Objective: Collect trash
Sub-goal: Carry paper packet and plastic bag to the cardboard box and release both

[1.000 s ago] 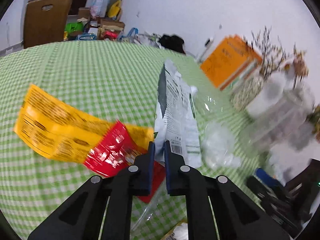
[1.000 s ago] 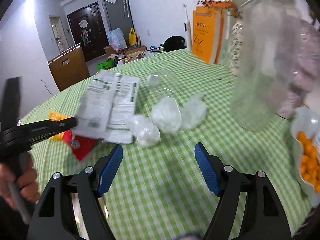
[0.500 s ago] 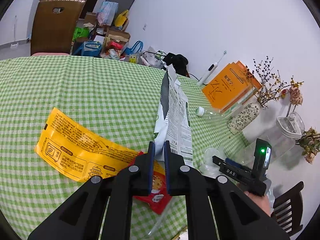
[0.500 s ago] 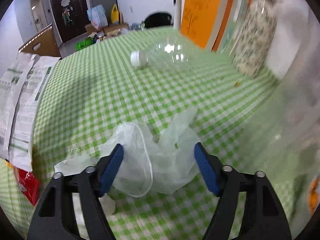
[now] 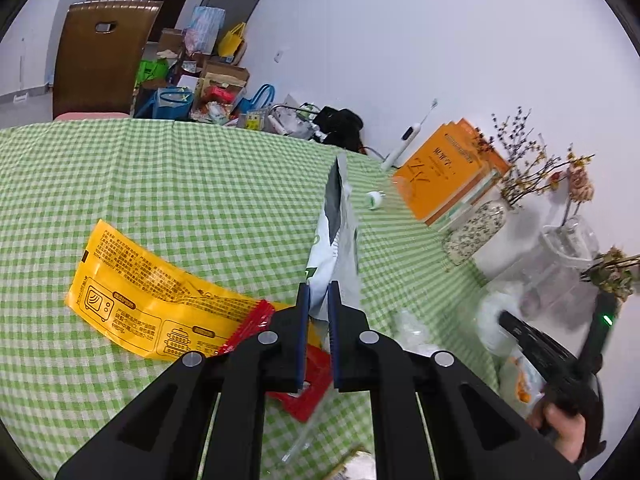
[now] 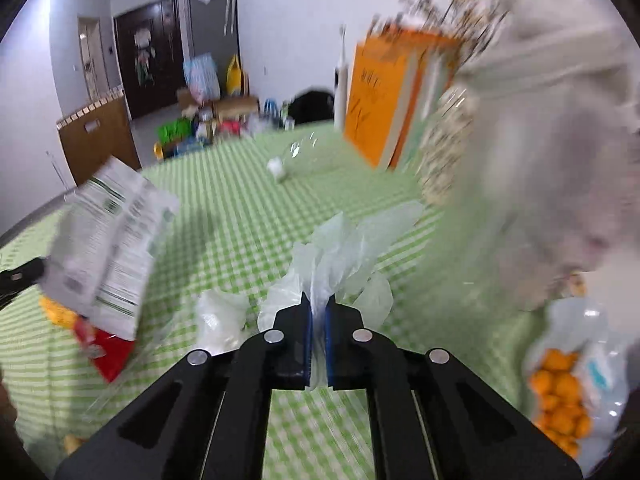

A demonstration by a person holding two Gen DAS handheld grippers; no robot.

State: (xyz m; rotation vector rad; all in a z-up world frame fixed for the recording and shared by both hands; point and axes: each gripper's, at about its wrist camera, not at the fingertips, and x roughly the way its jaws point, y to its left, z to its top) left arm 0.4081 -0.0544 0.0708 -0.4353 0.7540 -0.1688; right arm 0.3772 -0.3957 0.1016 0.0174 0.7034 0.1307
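So, left to right across the table:
Tablecloth (image 5: 168, 184): green-and-white check, covering the whole table.
Yellow wrapper (image 5: 148, 304): flat on the cloth at the left, printed side up, its near end running under a red wrapper (image 5: 308, 396).
Left gripper (image 5: 318, 304): clenched on a white-and-green printed pouch (image 5: 336, 236), which stands up from between the blue pads, clear of the cloth; in the right wrist view the same pouch (image 6: 108, 248) hangs at the left, above the red wrapper (image 6: 110, 354).
Crumpled plastic lump (image 6: 220, 316): whitish, lying on the cloth just beside the right gripper's fingers.
Right gripper (image 6: 318, 312): jaws closing, and already pinching a thin translucent plastic bag (image 6: 344, 248), which bunches up and fans out above the pads.
Clear bottle (image 6: 292, 160): on its side farther back, white cap toward the camera.
Orange books (image 5: 444, 176): standing against the wall behind the bottle, an electric toothbrush (image 5: 408, 140) leaning next to them.
Speckled vase (image 5: 476, 228): holding dried twigs, right of the books.
Snack bag (image 6: 568, 376): clear, with orange pieces inside, at the far right edge.
Person's hand (image 5: 560, 424): gripping the right gripper's handle, low right in the left wrist view.
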